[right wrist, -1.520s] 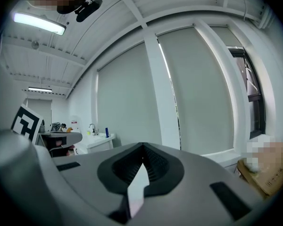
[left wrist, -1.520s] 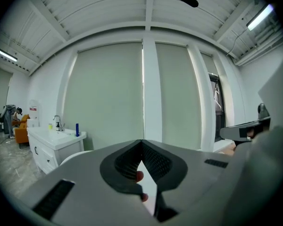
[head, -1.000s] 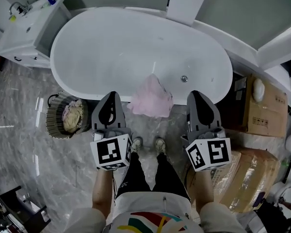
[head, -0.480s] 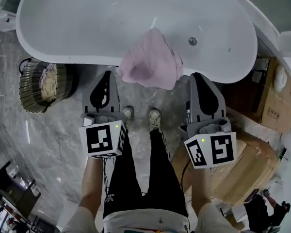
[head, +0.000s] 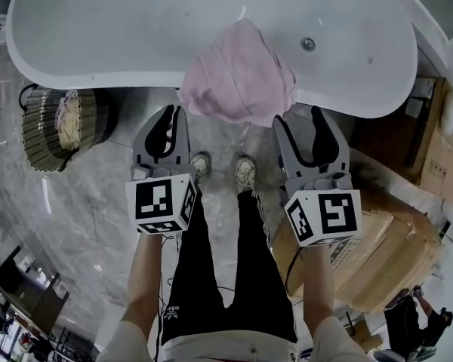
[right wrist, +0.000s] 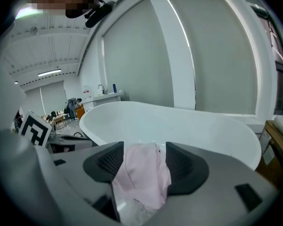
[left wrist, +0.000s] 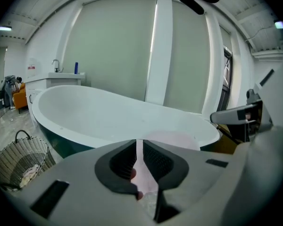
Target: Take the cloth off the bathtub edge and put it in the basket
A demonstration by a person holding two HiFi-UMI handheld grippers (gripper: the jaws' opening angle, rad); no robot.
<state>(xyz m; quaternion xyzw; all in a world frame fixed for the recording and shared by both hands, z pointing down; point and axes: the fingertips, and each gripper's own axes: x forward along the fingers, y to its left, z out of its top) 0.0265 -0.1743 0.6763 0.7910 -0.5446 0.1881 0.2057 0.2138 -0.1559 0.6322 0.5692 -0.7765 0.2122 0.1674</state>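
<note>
- Grey marble floor (head: 75, 225), with a white oval bathtub (head: 136, 44) across the far side and cardboard boxes (head: 392, 255) along the right edge of the floor.
- Change, view: the bathtub's near edge and the pink cloth (head: 238, 81) draped over it now sit closer and larger than a second ago. The person has evidently stepped up to the tub.
- Change, right gripper (head: 299, 119): it was closed a second ago and its fingers (right wrist: 181, 166) are now opening. The cloth's hanging part shows in the gap between them, and nothing presses on it.
- Left gripper (head: 172, 113): fingers closed to a slit and empty, as before.
- Meaning for the task, as a judgement: this is the approach to the grasp. The cloth is not yet lifted.
- Basket (head: 38, 138): stands on the floor by the bathtub's left end, well apart from the cloth, with pale fabric already inside.
- Writing: the marker cubes (head: 162, 202) carry black-and-white square codes and no words. Print on the boxes and a small white logo on the trouser leg (head: 168, 310) are too small to read.
</note>
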